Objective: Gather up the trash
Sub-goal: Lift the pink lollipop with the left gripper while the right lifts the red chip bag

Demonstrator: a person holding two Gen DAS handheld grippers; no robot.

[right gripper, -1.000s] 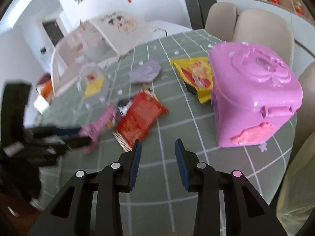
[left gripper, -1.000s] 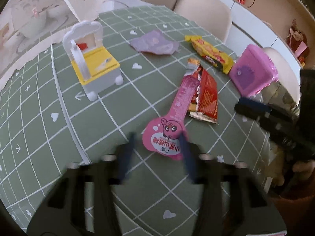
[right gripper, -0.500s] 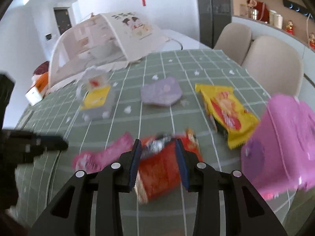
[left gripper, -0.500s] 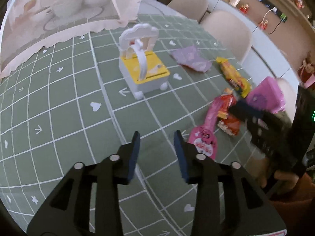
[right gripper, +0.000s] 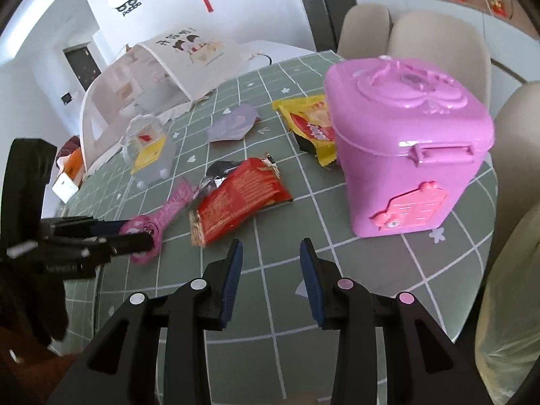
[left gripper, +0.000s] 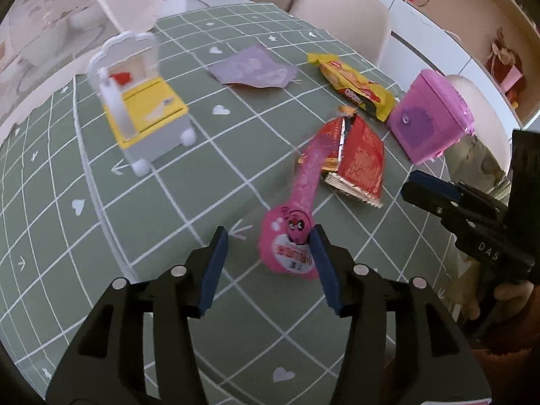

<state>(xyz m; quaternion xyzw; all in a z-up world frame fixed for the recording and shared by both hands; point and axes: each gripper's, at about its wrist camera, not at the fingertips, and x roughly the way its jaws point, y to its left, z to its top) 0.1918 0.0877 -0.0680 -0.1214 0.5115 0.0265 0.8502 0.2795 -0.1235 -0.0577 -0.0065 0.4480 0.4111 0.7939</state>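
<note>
A long pink wrapper (left gripper: pixel 297 229) with a cartoon face lies on the green tablecloth; my left gripper (left gripper: pixel 270 239) is open, its right finger beside the wrapper's round end. A red wrapper (left gripper: pixel 361 158), a yellow wrapper (left gripper: pixel 354 84) and a flat purple wrapper (left gripper: pixel 253 69) lie farther out. A pink lidded toy bin (right gripper: pixel 405 155) stands at the right. My right gripper (right gripper: pixel 270 253) is open and empty above the cloth, just before the red wrapper (right gripper: pixel 239 199). The pink wrapper (right gripper: pixel 158 216) and the left gripper (right gripper: pixel 101 236) also show there.
A white and yellow toy bin (left gripper: pixel 138 108) with a swing lid stands at the left of the table. A mesh food cover (right gripper: pixel 141 67) sits at the far end. Beige chairs (right gripper: pixel 438 40) ring the far and right edges.
My left gripper moved forward and right to the pink wrapper's round end. My right gripper swung back towards the pink bin and red wrapper.
</note>
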